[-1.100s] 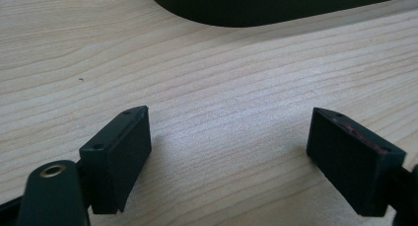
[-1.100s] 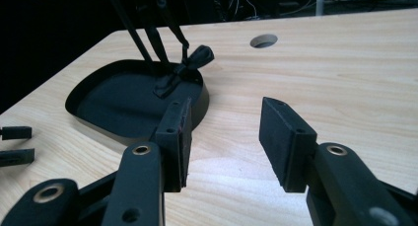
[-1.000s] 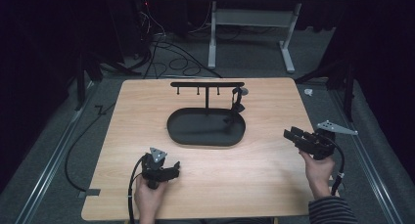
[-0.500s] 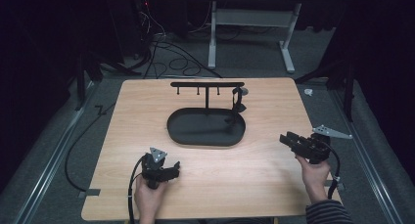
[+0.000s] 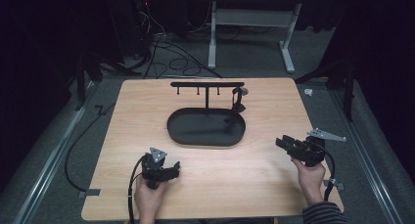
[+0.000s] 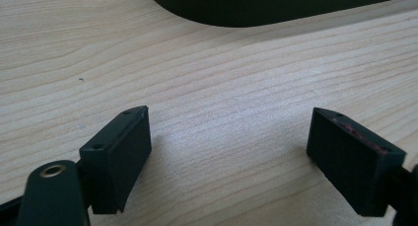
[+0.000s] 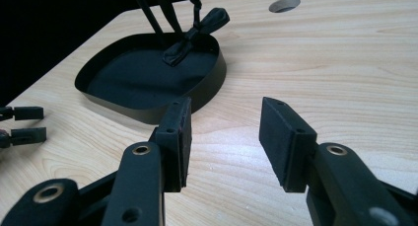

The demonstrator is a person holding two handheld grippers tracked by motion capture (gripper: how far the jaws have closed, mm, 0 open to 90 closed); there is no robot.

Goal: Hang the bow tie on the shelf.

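Observation:
A black oval tray lies mid-table, and a black T-shaped rack with small hooks rises from its far side. From the rack's right end a black strap-like item hangs down into the tray; it also appears in the right gripper view. My left gripper rests near the front edge, left of centre, and its jaws stand wide open over bare wood. My right gripper is at the front right and points at the tray. It is open with nothing between the pads.
The wooden table has a round hole beyond the tray. Cables trail off the front-left edge and lie on the floor behind. A metal desk frame stands farther back. The tray's rim lies just ahead of the left jaws.
The right gripper has shifted slightly left and toward the table's front edge. The left gripper has stayed put.

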